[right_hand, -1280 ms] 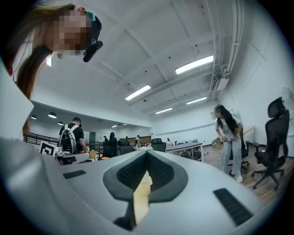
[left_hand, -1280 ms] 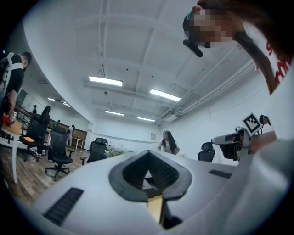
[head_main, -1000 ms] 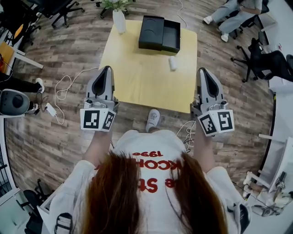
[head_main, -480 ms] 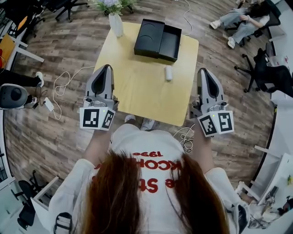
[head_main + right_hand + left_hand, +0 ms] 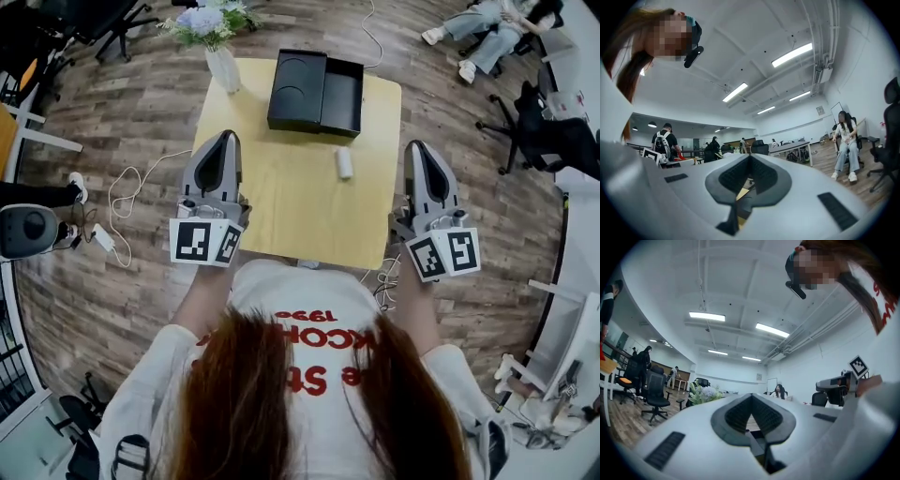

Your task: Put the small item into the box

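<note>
The left hand-held gripper point(image 5: 226, 139) and right hand-held gripper point(image 5: 418, 148) are held closed, empty; the small item point(image 5: 344, 162) on the counter point(image 5: 281, 211) could be sent rolling if nudged unopened.

A square table point(image 5: 281, 202) with a pale yellow top is standing on a wood-plank floor point(image 5: 131, 112). A black box point(image 5: 316, 92) is lying open near the table's far edge, its two shallow halves sitting side by side and touching. A small white item point(image 5: 344, 162) is lying on the bare top just on the near side of the box, below its right half and apart from it. A white vase point(image 5: 223, 68) holding flowers point(image 5: 202, 21) is standing left of the box, at the table's far left corner, not touching the box.
</note>
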Demonstrator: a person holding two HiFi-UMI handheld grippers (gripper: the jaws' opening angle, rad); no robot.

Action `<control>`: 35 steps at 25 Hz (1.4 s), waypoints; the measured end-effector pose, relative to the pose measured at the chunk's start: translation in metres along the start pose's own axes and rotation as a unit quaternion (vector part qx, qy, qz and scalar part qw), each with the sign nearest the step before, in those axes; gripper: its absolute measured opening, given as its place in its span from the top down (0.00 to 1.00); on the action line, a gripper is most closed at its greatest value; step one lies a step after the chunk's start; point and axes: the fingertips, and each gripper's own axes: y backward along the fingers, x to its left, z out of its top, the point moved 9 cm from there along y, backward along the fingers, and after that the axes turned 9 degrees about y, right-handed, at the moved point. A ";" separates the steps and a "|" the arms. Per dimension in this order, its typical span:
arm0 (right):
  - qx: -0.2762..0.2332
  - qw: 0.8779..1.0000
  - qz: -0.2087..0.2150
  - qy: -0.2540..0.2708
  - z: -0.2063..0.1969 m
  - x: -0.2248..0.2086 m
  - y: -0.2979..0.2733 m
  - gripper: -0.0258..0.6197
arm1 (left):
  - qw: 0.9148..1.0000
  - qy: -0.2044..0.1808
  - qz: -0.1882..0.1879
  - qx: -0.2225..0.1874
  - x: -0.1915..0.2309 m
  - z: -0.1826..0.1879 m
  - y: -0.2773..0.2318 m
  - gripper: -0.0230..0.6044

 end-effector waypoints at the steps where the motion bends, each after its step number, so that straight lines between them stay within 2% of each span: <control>1: 0.000 1.000 -0.006 0.001 0.001 0.000 -0.003 0.95 | 1.000 0.001 -0.008 0.001 0.003 0.000 -0.006 0.96; 8: 0.001 0.999 -0.051 0.007 0.000 0.003 -0.015 0.95 | 0.998 0.012 -0.054 0.020 0.022 -0.009 -0.033 0.96; 14: 0.016 0.997 -0.073 0.004 -0.008 0.001 -0.023 0.95 | 0.997 0.026 -0.072 0.034 0.031 -0.020 -0.047 0.96; 19: 0.023 0.998 -0.059 0.000 -0.011 -0.004 -0.033 0.95 | 0.997 0.025 -0.066 0.037 0.029 -0.022 -0.055 0.96; 28: 0.050 0.999 -0.019 0.000 -0.022 -0.012 -0.053 0.95 | 0.998 0.028 -0.034 0.037 0.030 -0.027 -0.060 0.96; 35: 0.097 0.995 -0.018 -0.010 -0.051 -0.018 -0.058 0.95 | 0.998 0.025 -0.021 0.046 0.031 -0.043 -0.063 0.96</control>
